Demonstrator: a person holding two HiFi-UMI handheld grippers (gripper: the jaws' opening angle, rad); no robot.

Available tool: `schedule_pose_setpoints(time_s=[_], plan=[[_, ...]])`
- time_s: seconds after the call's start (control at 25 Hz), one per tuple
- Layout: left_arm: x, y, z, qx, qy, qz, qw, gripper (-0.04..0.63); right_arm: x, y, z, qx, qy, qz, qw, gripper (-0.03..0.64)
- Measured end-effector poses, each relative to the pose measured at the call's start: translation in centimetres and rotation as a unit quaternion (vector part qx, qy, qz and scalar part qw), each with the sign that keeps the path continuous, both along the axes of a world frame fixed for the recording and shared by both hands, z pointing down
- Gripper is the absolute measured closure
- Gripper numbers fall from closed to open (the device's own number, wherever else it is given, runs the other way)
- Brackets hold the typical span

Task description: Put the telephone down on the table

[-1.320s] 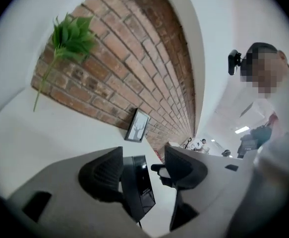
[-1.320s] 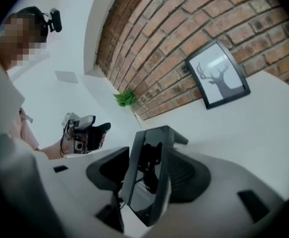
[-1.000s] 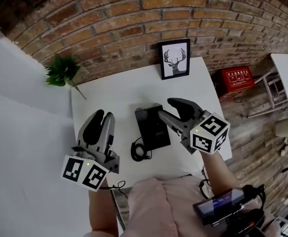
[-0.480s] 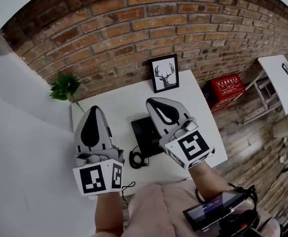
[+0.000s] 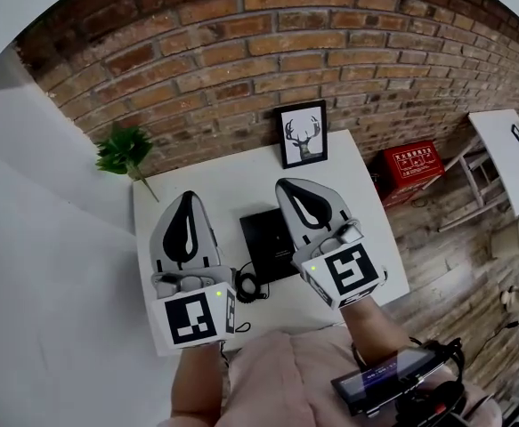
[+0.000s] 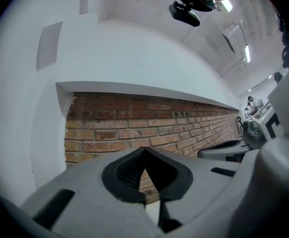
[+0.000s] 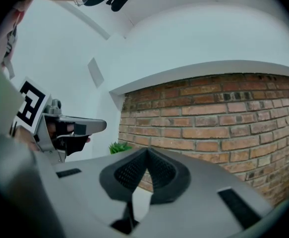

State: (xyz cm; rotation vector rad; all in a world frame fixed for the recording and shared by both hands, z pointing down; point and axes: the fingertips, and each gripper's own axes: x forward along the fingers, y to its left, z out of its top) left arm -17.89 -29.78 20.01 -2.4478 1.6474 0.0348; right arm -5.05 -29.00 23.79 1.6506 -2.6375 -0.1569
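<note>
The black telephone (image 5: 265, 241) lies flat on the white table (image 5: 228, 172), its coiled cord (image 5: 245, 286) at the near left corner. My right gripper (image 5: 291, 188) (image 7: 146, 151) hovers above the phone's right side and hides part of it. It is shut with nothing between its pads. To the left of the phone my left gripper (image 5: 186, 198) (image 6: 144, 150) hangs over bare table, also shut and empty. Both point level at the brick wall. Neither gripper view shows the phone.
A framed deer picture (image 5: 301, 134) leans on the brick wall at the table's back edge. A green plant (image 5: 124, 149) stands at the back left corner. On the floor to the right are a red box (image 5: 409, 163) and a white stool (image 5: 473, 176).
Both grippers have risen from the table and rolled to lie flat. The right one's jaws, open beside the phone a second ago, have closed. The left gripper's jaws have closed too.
</note>
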Motion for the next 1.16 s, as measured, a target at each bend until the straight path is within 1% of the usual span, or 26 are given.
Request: schedule_pose_setpoints(time_s=[0.2,0.4,0.64,1.04,1.16], plan=[[0.6,0.3,-0.2,0.008,-0.011,-0.001,0.9999,0.594,0.4,0.1,-0.1,0.008,0.009,0.012,1.0,0.614],[0.7,0.4,0.3,0.001,-0.014,-0.002,0.9999,0.594,0.9,0.2,-0.4,0.013,0.003,0.021,1.0,0.612],[0.9,0.3,0.2,0.002,-0.017,-0.002,0.9999,0.594,0.8,0.0,-0.2,0.012,-0.001,0.021,1.0,0.612],[1.5,0.0,1.0,-0.007,-0.025,0.003,0.9997,0.594,1.2,-0.5,0.1,0.012,-0.002,0.025,1.0,0.612],[1.8,0.0,1.0,-0.004,-0.028,0.003,0.9996,0.594,1.3,-0.6,0.0,0.013,-0.001,0.025,1.0,0.612]])
